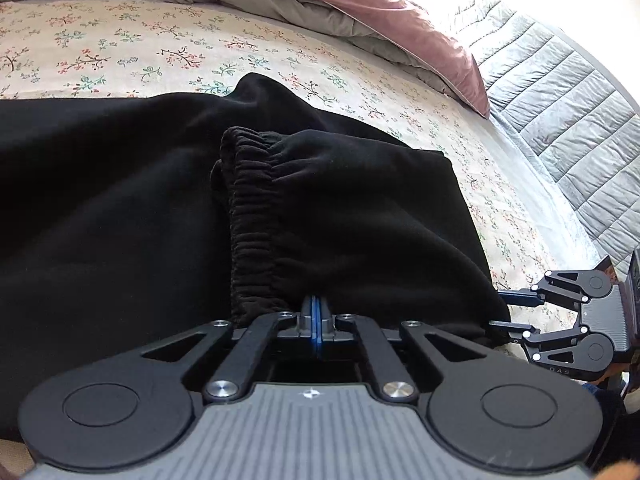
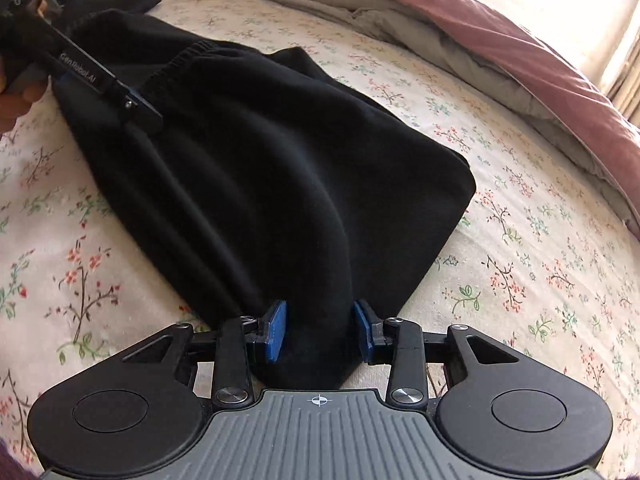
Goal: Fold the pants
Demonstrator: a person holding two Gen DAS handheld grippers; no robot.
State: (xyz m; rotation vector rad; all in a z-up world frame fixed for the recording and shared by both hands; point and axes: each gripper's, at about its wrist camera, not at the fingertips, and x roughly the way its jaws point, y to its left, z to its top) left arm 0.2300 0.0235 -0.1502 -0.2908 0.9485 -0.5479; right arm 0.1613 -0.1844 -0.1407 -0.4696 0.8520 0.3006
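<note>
1. Left gripper (image 1: 315,316): blue pads fully together, no gap visible. They sit at the near edge of the black pants (image 1: 160,208), just right of the gathered elastic waistband (image 1: 252,216). Looks clamped on a thin bit of the hem, but the fabric between the pads is hidden by the jaws, so I can't confirm the bite.
2. Right gripper (image 2: 320,332): partly open, roughly a third of its travel. A bunched fold of the pants (image 2: 280,168) fills the gap; both blue pads (image 2: 276,330) press against the cloth, so this one is gripping.
3. In the left wrist view the right gripper (image 1: 494,308) is at the near right corner of the garment, its two fingers straddling the fabric edge.
4. In the right wrist view the left gripper (image 2: 140,114) is at the far left, fingers resting down on the pants beside the waistband (image 2: 176,60). A hand (image 2: 16,96) shows at the left frame edge behind it.
5. Pants: laid on the floral bedsheet (image 1: 120,48), already doubled over, with the waistband end lying on top of the leg fabric. Cloth is pulled into ridges running from the right gripper towards the far side.
6. Far side of the bed: a rumpled grey and mauve duvet (image 1: 360,4). Grey quilted cover (image 1: 560,92) off the right edge.
</note>
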